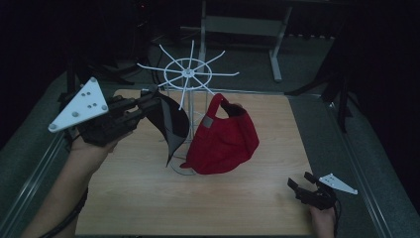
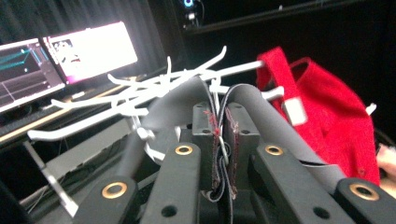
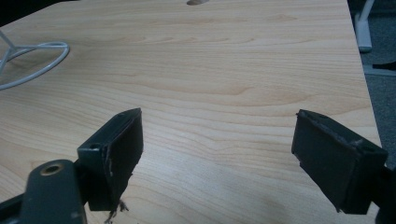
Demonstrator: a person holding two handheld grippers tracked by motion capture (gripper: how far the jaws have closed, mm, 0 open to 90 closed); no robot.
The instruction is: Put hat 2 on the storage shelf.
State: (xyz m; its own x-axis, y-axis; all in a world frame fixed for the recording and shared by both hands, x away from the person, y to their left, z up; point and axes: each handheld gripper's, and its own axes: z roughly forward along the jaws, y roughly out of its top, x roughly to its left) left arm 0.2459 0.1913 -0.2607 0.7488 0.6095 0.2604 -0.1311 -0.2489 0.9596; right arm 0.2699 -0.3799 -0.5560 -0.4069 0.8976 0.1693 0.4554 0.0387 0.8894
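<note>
Dim, murky frames; soft blur.

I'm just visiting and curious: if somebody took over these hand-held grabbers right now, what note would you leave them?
Left gripper: shut on the dark cap, pinching its edge, held up beside the white wire rack.
Right gripper: open, holding nothing, low over the wooden table at its near right corner.
Red cap: already hanging by its strap on a rack arm.
Done: one cap hung.
Left: probably hook the dark cap on a free arm, then let go.
</note>
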